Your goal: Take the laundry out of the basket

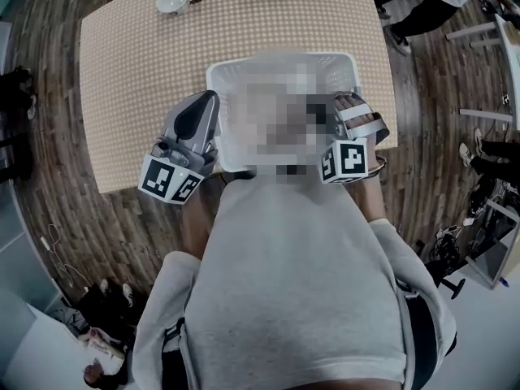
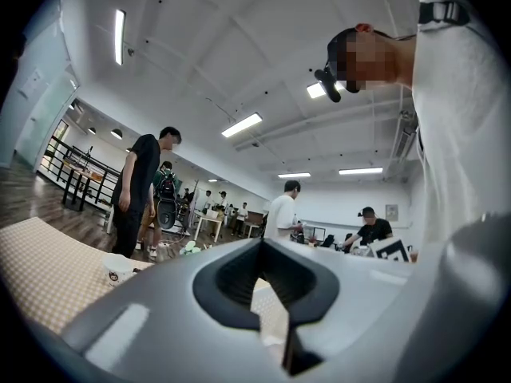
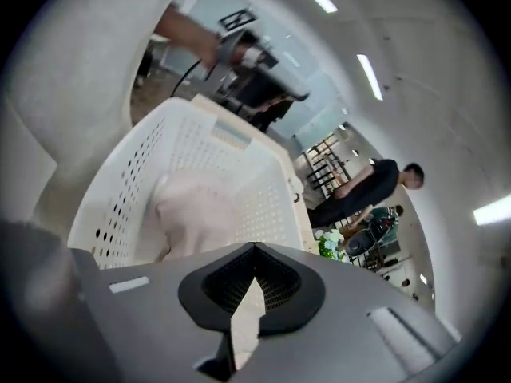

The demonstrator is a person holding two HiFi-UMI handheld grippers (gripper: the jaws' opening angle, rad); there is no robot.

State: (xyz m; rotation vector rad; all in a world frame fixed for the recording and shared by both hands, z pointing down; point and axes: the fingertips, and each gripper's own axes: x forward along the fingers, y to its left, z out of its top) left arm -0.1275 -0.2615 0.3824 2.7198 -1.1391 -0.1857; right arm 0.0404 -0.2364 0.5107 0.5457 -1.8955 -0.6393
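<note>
Aiming the empty, closed right claw [image 3: 254,254] down into the basket [image 1: 345,62], seemingly to reach the pale laundry [image 3: 192,210], with the closed left claw [image 2: 262,246] held clear beside it.

There is one white basket [image 1: 280,56] on one counter [image 1: 138,80]. One pale pink cloth [image 3: 192,206] shows inside the basket; the rest of its inside cannot be seen well. One white cup [image 1: 172,1] sits on the counter. There are two tongs: the left tongs [image 1: 211,96] and the right tongs [image 3: 255,250]. At least four other people [image 2: 142,182] are in the room.
</note>
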